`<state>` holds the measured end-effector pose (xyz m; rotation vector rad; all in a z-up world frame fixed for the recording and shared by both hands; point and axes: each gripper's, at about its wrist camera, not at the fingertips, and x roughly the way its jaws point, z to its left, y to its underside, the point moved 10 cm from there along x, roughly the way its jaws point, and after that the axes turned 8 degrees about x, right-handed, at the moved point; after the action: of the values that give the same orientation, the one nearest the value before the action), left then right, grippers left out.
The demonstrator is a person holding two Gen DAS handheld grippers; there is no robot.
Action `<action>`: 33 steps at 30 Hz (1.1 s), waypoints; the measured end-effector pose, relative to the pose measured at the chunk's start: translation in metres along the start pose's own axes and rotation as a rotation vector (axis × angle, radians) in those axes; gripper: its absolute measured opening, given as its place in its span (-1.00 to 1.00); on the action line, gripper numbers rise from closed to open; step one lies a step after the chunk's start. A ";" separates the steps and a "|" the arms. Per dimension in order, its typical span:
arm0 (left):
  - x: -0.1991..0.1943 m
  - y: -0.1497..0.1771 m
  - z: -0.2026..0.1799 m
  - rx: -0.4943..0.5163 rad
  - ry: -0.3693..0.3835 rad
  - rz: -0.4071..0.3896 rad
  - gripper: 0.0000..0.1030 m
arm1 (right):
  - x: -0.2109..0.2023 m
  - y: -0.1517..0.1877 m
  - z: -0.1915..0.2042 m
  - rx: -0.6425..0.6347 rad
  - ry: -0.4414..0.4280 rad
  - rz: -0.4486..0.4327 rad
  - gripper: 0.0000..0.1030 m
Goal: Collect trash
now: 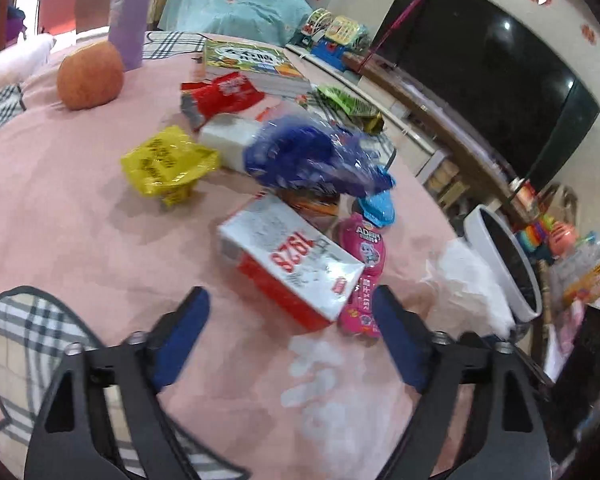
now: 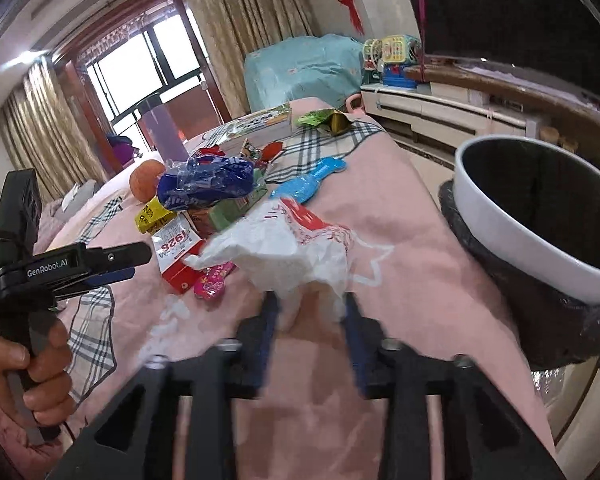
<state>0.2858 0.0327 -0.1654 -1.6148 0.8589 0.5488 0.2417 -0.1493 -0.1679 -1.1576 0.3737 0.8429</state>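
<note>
Looking along left wrist view: left gripper (image 1: 290, 320) spread wide, nothing between blue pads (image 1: 188, 324), hovering over pink bedspread (image 1: 80, 240). Red-white box (image 1: 288, 264) and pink pouch (image 1: 364, 276) lay just ahead; yellow wrapper (image 1: 168, 166), blue bag (image 1: 312, 156), orange fruit (image 1: 90, 76) farther back. White crumpled bag (image 1: 472, 280) lay beside white bin (image 1: 500, 264).

Right wrist view: right gripper (image 2: 310, 312) partly spread, white crumpled bag (image 2: 284, 256) at fingertips, hanging between pads; grip on it unclear through blur. White bin (image 2: 516, 236) stood at bed edge, right. Hand (image 2: 24, 380) held left gripper (image 2: 116, 264) at left.
</note>
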 end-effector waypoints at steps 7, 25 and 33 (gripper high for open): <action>0.014 0.007 0.000 0.086 -0.103 0.016 0.38 | -0.016 0.004 -0.012 0.063 -0.044 -0.002 0.15; -0.003 0.009 0.021 -0.015 -0.103 0.016 0.78 | -0.020 -0.012 0.008 0.095 -0.189 -0.037 0.72; 0.022 -0.007 0.021 0.002 -0.205 0.016 0.65 | 0.002 -0.023 0.003 0.122 -0.161 0.001 0.73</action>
<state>0.3069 0.0483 -0.1823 -1.5209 0.7200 0.7111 0.2597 -0.1487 -0.1533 -0.9693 0.2886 0.8954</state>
